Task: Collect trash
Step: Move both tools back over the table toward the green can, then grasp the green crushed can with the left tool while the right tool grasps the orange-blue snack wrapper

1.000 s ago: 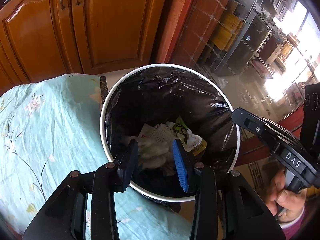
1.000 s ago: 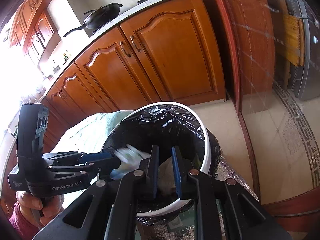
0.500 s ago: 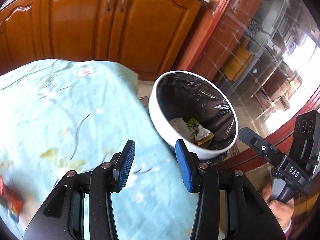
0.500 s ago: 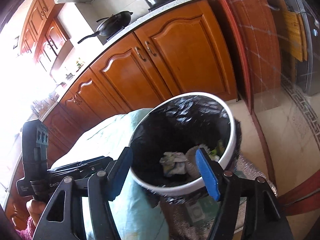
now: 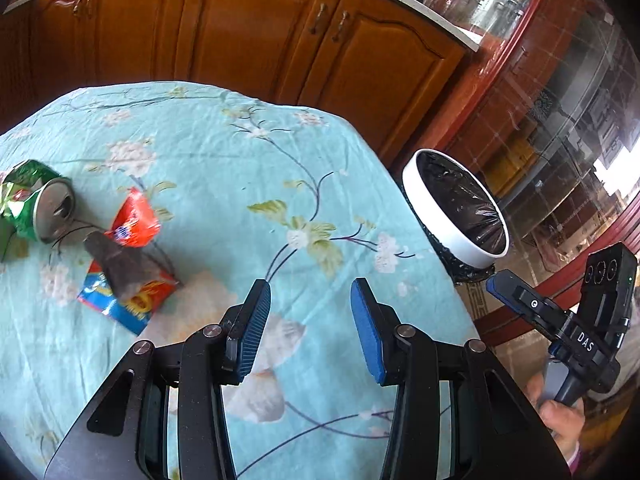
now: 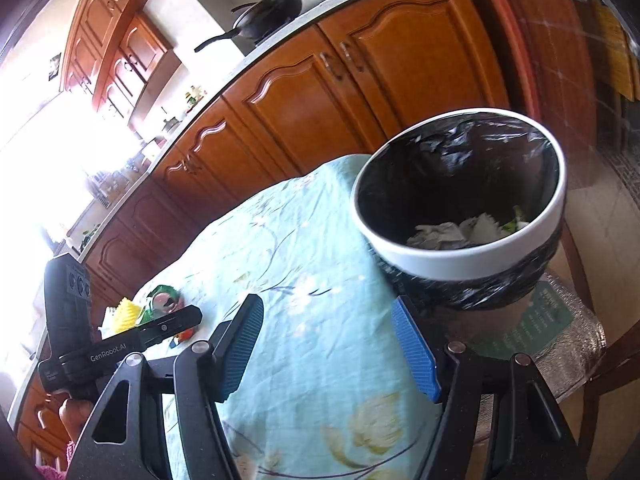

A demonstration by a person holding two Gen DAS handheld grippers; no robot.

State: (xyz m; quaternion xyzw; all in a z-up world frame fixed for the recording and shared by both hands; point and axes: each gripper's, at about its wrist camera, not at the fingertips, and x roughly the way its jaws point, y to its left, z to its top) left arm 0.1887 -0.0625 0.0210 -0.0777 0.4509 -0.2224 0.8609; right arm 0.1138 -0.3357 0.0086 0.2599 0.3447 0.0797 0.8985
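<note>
My left gripper (image 5: 310,328) is open and empty above the teal flowered tablecloth (image 5: 224,168). Left of it lie a crushed green can (image 5: 34,204), a red snack wrapper (image 5: 134,220) and a blue and red packet (image 5: 128,296) with a dark grey scrap on it. My right gripper (image 6: 332,354) is open and empty, near the table's edge. The white bin (image 6: 460,256) with a black liner stands off the table's edge and holds crumpled paper (image 6: 444,234). The bin also shows in the left wrist view (image 5: 448,224).
Wooden kitchen cabinets (image 5: 256,36) stand behind the table. A counter with a black pan (image 6: 268,12) runs above them. A yellow object (image 6: 126,310) lies by the can in the right wrist view. A chair seat with a foil-like cover (image 6: 560,332) sits under the bin.
Both grippers pulled back from the bin toward the table. The right gripper opened and its piece of trash now lies in the bin. The left view swung left to the trash on the cloth.
</note>
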